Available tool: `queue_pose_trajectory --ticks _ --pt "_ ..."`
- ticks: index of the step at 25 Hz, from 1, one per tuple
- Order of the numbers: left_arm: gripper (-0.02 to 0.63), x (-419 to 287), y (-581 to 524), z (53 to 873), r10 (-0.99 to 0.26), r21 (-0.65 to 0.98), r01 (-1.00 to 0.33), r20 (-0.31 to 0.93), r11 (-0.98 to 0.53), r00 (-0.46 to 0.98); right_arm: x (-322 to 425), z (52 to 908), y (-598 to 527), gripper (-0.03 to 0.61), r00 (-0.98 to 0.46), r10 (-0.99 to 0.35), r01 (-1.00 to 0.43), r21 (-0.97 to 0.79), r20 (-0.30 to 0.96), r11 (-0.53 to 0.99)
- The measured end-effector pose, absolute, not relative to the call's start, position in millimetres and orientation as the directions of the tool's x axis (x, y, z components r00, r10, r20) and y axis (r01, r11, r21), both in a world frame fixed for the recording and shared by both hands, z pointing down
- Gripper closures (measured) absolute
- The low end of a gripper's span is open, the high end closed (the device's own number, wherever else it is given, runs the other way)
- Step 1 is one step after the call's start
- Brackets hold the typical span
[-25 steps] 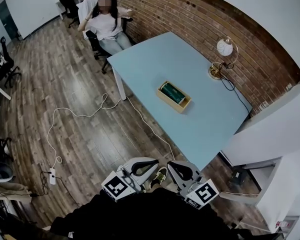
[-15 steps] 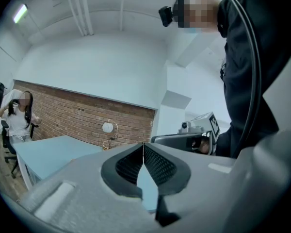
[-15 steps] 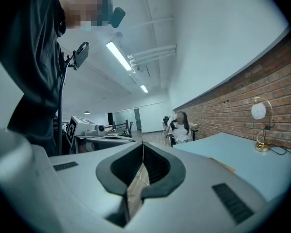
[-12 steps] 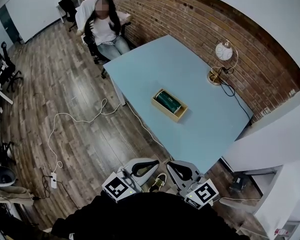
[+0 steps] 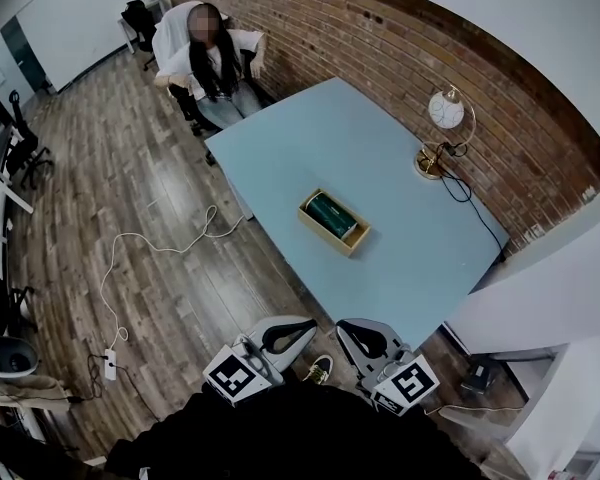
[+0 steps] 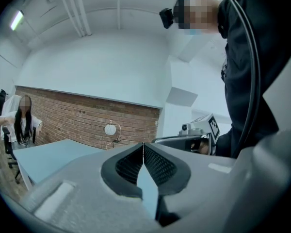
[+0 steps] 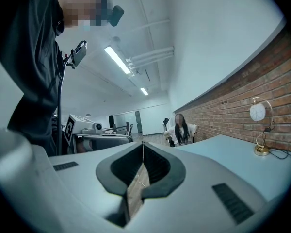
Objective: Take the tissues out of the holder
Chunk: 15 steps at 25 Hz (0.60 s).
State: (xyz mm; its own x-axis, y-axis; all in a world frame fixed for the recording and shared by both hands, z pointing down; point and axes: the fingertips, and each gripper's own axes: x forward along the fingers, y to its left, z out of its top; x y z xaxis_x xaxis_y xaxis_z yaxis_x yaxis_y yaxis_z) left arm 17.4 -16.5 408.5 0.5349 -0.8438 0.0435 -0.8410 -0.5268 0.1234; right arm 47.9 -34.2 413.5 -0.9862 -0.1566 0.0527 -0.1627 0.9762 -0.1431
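We look down on a pale blue rectangular worktop [image 5: 410, 258] set against a red brick wall [image 5: 380, 38]. A shallow wooden tissue holder [image 5: 348, 245] lies near its middle; a round gold desk lamp [image 5: 442, 128] stands behind it, rightward, by the wall. Our left claw [image 5: 288, 328] and right claw [image 5: 362, 336] sit side by side before the near corner.

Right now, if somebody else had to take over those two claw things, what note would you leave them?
Left gripper: jaws shut, nothing between them.
Right gripper: jaws shut, nothing between them.
Both are held close to the person's body, short of the near corner of the blue table.
The wooden holder sits near the middle of the table, with the green pack of tissues lying inside it.
Done: nothing yet; the tissues are untouched.
Left: step up to the table, open a gripper, take hold of the tissues and lift them out, probably steadying the holder with the other gripper.
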Motion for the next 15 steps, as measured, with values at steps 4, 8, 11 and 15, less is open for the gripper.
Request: queue_pose_trajectory --ticks 4,8,11,15 --pt "0.603 18 -29 408 -0.846 0.116 -0.843 0.043 -0.524 0.532 50 412 -47 0.572 -0.986 -0.160 -0.165 -0.139 0.044 0.976" --pt "0.603 15 -43 408 -0.850 0.118 -0.846 0.035 -0.519 0.526 49 414 -58 0.572 -0.985 -0.166 -0.171 -0.140 0.046 0.975" --pt "0.603 10 -55 411 -0.847 0.128 -0.842 0.033 -0.523 0.531 45 416 -70 0.572 -0.983 -0.177 -0.183 -0.141 0.051 0.973" --pt "0.603 -1 -75 422 -0.837 0.133 -0.832 0.036 -0.538 0.547 33 422 -88 0.572 -0.978 -0.196 -0.203 -0.137 0.067 0.969"
